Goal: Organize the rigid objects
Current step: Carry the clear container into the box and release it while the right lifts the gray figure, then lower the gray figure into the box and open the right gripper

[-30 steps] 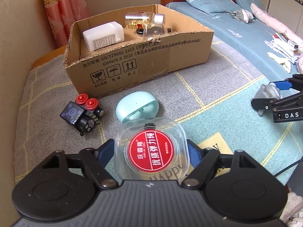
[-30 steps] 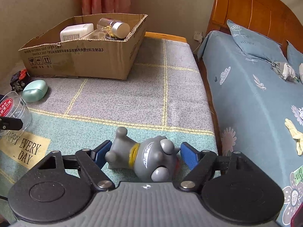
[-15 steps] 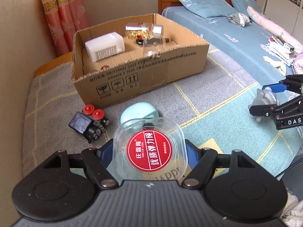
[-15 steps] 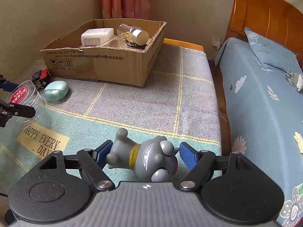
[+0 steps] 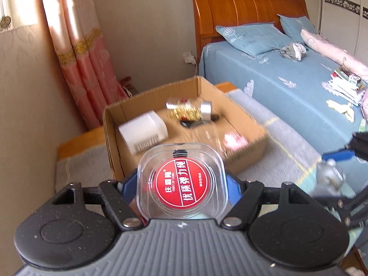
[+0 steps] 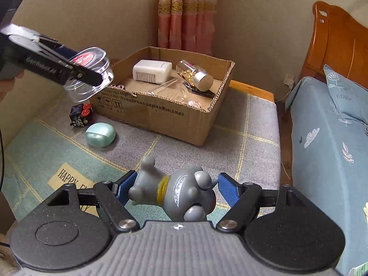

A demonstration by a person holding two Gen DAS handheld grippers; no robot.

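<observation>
My left gripper (image 5: 181, 182) is shut on a clear plastic box with a round red label (image 5: 178, 186), held in the air near the front wall of the open cardboard box (image 5: 243, 148). From the right wrist view this clear box (image 6: 92, 69) hangs above the carton's left corner (image 6: 110, 96). My right gripper (image 6: 176, 181) is shut on a grey toy figure with a yellow collar (image 6: 174, 193), lifted above the mat. Inside the carton lie a white bottle (image 6: 151, 70) and a glass jar with a silver cap (image 6: 195, 76).
A mint green case (image 6: 100, 134) and a black toy with red wheels (image 6: 80, 116) lie on the checked mat (image 6: 207, 151) left of the carton. A bed with a blue sheet (image 6: 326, 142) runs along the right. A wall and pink curtain (image 6: 186, 11) stand behind.
Both grippers have risen with their objects. The left one has moved forward toward the carton, so the mint case and black toy have dropped out of its view.
</observation>
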